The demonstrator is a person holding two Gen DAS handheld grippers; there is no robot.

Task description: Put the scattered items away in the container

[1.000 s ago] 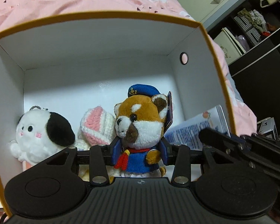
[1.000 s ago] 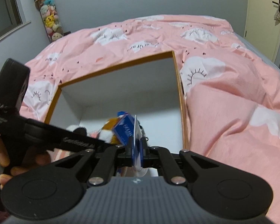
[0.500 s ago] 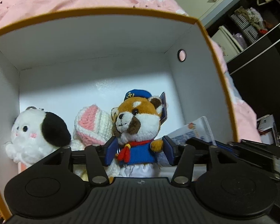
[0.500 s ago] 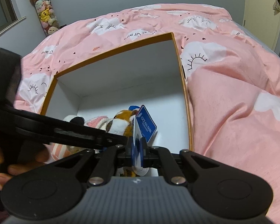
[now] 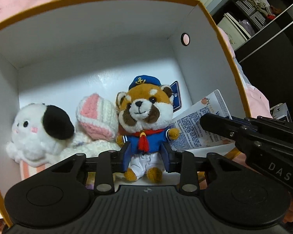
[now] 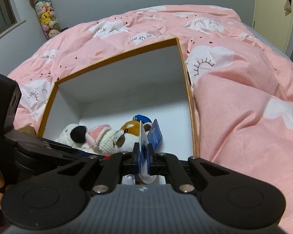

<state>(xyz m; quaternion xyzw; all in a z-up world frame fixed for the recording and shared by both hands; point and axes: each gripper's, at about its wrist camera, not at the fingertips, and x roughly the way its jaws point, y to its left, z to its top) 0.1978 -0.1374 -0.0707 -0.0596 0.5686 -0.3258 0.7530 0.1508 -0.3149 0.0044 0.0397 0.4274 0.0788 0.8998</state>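
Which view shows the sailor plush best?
The left wrist view: the sailor plush faces the camera upright, cap to feet, inside the box. The right wrist view shows only its head, partly hidden behind a flat packet.

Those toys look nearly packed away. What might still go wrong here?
1. The left tool's jaws are closing around the red panda plush, which sits in the box; pulling away now may drag it out.
2. The right tool, pinching a thin printed packet, hangs close beside the left one; they might bump.
3. The packet is held only at one end and may slip, landing outside the box.
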